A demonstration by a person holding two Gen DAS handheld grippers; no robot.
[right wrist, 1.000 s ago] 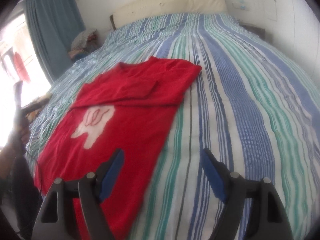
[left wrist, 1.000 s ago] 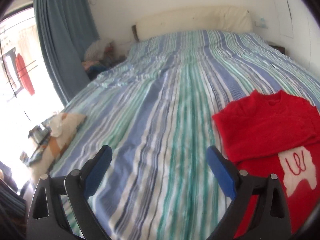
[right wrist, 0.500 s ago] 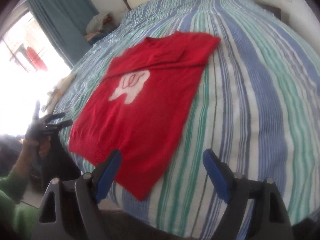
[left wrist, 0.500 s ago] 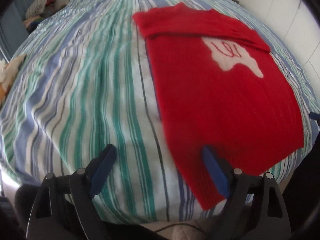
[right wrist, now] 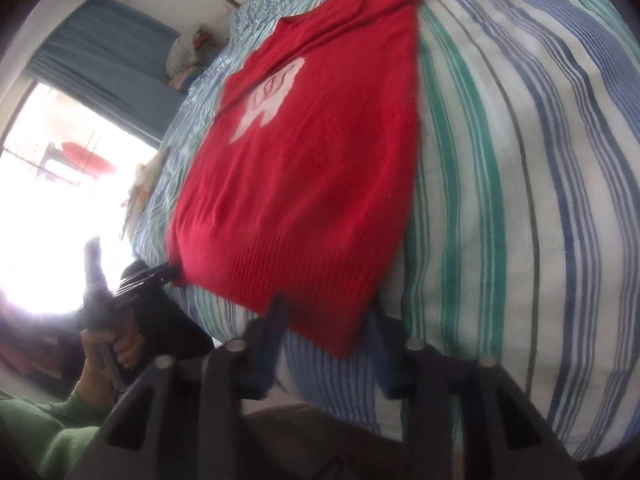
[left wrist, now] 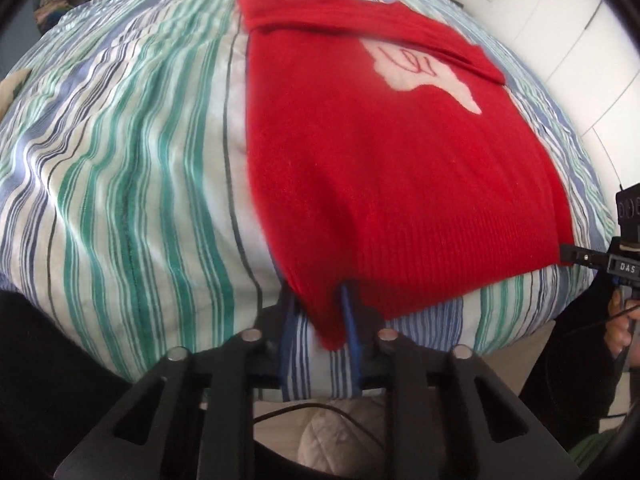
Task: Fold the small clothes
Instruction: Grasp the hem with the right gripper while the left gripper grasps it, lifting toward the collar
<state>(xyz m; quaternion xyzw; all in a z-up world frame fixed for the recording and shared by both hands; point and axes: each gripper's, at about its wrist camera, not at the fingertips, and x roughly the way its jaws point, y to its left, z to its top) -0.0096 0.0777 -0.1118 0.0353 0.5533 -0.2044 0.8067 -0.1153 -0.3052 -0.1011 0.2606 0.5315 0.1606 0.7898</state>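
Sweater [left wrist: 392, 184] is soft, floppy knit lying flat on the bed [left wrist: 132, 168], stretching away ahead of both claws; your left claw [left wrist: 320, 320] is closing on one ribbed hem corner, right claw [right wrist: 328, 332] on the other, so expect sag between them

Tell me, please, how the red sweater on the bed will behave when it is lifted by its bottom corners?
The red sweater is a soft knit, so it will probably hang limp and sag between the corners. Its sleeves lie folded across the chest and may slide open. The ribbed hem looks thick, so the grip is likely secure.
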